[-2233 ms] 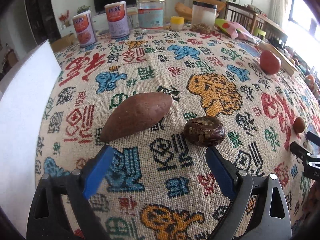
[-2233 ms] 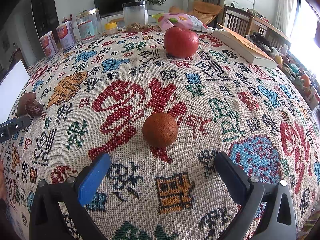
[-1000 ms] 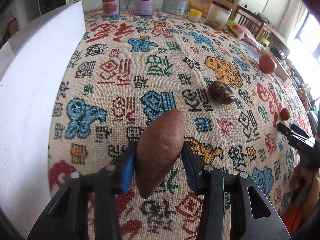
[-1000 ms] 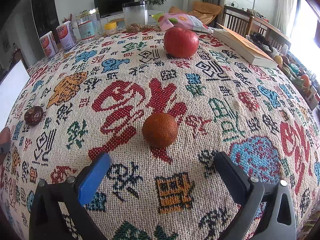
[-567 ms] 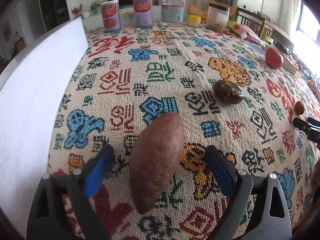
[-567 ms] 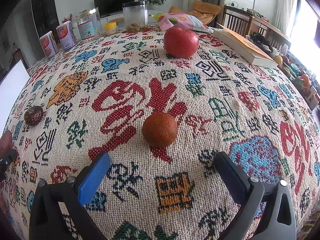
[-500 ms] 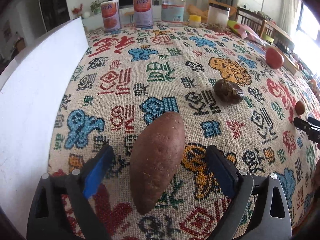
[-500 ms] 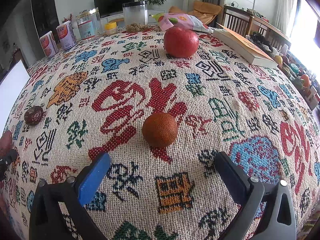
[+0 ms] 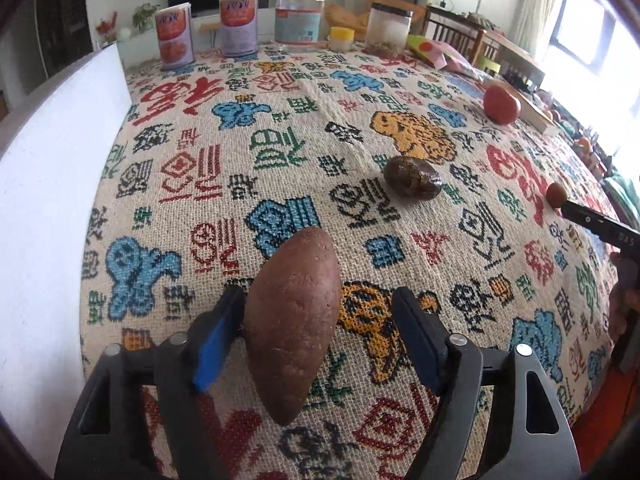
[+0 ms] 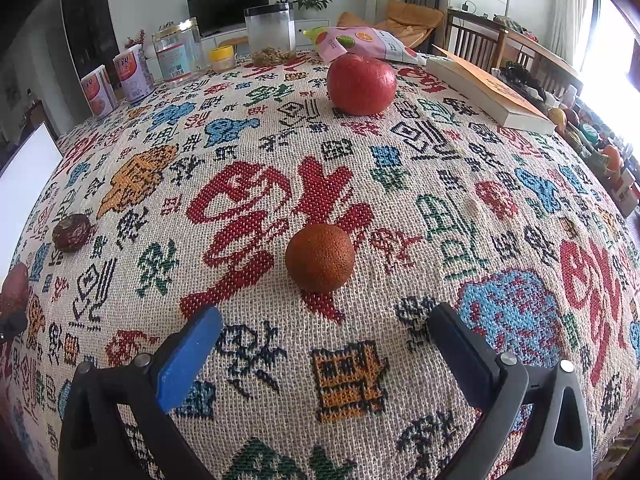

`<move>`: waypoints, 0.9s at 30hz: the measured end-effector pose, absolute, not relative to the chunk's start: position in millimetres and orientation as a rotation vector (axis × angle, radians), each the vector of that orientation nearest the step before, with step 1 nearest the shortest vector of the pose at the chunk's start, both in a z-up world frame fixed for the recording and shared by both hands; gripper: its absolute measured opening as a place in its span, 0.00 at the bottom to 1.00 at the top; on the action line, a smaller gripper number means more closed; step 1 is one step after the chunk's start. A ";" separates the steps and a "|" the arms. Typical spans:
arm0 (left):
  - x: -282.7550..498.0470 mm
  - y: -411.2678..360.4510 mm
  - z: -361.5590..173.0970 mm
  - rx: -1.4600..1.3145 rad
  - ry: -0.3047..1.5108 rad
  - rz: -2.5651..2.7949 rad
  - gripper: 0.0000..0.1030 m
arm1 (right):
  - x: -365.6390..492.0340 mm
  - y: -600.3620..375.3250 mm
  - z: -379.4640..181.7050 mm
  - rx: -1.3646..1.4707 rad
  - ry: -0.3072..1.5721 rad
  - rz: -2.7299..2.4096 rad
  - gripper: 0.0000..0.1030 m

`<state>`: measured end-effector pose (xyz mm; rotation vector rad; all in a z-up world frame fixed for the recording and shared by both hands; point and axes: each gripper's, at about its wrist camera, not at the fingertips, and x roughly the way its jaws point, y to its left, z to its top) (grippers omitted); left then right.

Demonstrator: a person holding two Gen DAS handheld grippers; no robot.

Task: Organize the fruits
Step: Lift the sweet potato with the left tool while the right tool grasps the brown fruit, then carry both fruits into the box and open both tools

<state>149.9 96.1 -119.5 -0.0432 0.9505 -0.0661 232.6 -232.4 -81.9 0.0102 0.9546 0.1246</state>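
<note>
My left gripper [image 9: 320, 336], jaws closing around the sweet potato [image 9: 294, 320], over the patterned tablecloth [image 9: 280, 128]; right gripper [image 10: 324, 344] open, empty; cans [image 9: 174, 40] upper left.

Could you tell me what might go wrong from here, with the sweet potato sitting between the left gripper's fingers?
The left gripper is closing, but only the blue finger touches the sweet potato; a gap remains on the other side, so it may be pushed sideways or roll. The potato tapers toward both ends, so a squeeze could slip off it. It also lies close to the white board and could be nudged against it.
</note>
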 end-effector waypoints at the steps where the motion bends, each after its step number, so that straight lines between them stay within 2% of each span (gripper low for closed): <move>1: 150.6 97.4 -118.8 -0.034 0.945 -0.043 0.41 | 226.1 -242.1 -71.2 0.073 0.901 0.142 0.99; 4: 147.8 109.2 -117.7 -0.127 0.936 -0.072 0.40 | 207.8 -293.7 -49.0 0.359 0.742 0.143 0.99; 6: 142.2 113.6 -115.5 -0.160 0.930 -0.068 0.40 | 214.2 -315.3 -51.1 0.454 0.799 0.094 0.95; 7: 138.8 115.3 -113.6 -0.182 0.927 -0.072 0.40 | 219.3 -315.2 -50.6 0.448 0.829 0.104 0.86; 13: 117.3 117.5 -91.3 -0.295 0.912 -0.123 0.40 | 253.7 -250.5 -59.3 0.138 1.023 0.162 0.79; 15: 109.3 116.3 -82.2 -0.303 0.901 -0.138 0.40 | 258.7 -235.0 -69.1 0.067 1.044 0.152 0.64; 16: 106.0 115.3 -78.8 -0.305 0.898 -0.148 0.40 | 260.2 -227.8 -73.7 0.036 1.063 0.153 0.43; 17: 102.7 114.1 -75.9 -0.307 0.896 -0.157 0.40 | 260.0 -223.3 -78.2 -0.001 1.072 0.132 0.31; 22: 92.5 103.6 -70.7 -0.330 0.909 -0.211 0.40 | 250.3 -231.8 -75.9 0.046 1.055 0.112 0.26; 27: 71.8 97.8 -36.6 -0.394 0.895 -0.295 0.40 | 224.1 -233.0 -27.8 0.108 0.974 0.193 0.26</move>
